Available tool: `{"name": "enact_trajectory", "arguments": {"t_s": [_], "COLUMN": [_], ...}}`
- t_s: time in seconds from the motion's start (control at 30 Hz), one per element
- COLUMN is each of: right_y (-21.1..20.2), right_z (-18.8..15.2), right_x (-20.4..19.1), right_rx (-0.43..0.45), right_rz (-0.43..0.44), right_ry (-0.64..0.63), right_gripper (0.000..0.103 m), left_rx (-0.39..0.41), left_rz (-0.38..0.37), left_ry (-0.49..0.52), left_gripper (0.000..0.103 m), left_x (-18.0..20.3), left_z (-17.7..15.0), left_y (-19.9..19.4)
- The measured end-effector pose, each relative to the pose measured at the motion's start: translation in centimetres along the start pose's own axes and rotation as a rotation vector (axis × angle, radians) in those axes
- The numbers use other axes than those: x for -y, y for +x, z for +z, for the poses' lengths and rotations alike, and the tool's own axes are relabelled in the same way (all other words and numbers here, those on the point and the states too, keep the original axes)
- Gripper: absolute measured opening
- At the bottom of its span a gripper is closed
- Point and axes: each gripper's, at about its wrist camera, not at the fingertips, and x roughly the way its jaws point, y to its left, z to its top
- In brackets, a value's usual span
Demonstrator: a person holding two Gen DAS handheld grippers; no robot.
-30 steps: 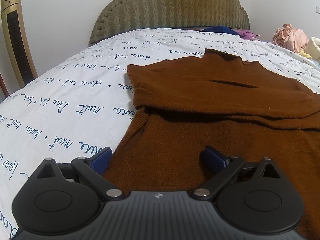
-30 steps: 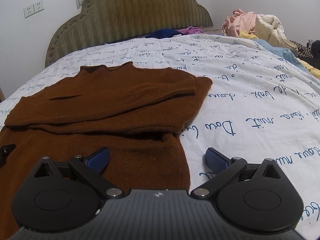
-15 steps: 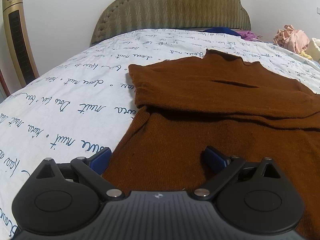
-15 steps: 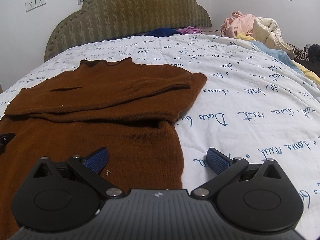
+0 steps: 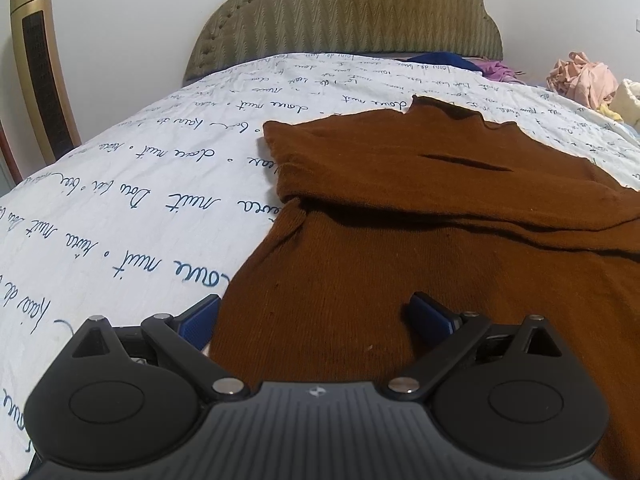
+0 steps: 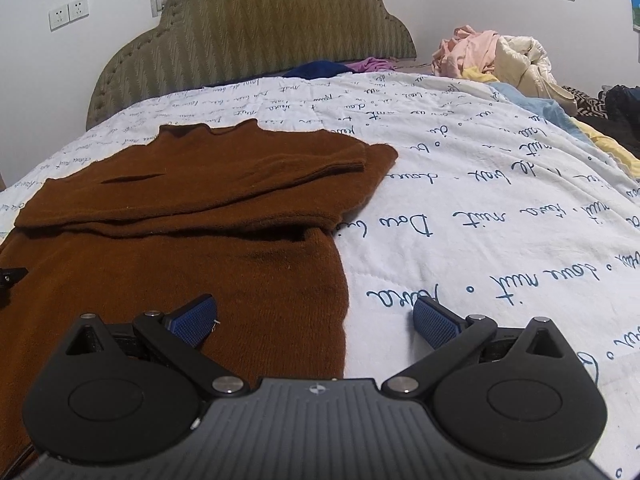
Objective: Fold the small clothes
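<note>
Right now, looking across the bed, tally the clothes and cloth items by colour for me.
Brown: 1, the sweater spread on the bedspread.
Navy blue: 1, a garment by the headboard.
Purple: 1, a garment beside it.
Pink: 1, a crumpled bundle.
Cream: 1, a bundle.
Total: 5; the far-right pile is too unclear to count.

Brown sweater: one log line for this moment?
brown sweater: flat on bed, sleeves folded across | left tool: open, straddling left hem edge | right tool: open, straddling right hem edge
</note>
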Motion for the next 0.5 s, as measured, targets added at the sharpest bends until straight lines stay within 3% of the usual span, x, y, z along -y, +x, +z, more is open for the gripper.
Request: {"name": "enact_trajectory", "arguments": {"t_s": [0.5], "right_y": [-2.7], "right_z": [-1.2], "right_x": [0.7], "right_rx": [0.012], "right_rz": [0.037], "right_ry": [0.021], "right_gripper": [0.102], "left_rx": [-0.013], "left_rz": [-0.001], "left_ry": [-0.005], "left_gripper": [0.100], "left_x": [-0.7], "left_z": [-0.7], "left_y": [-3.2]}}
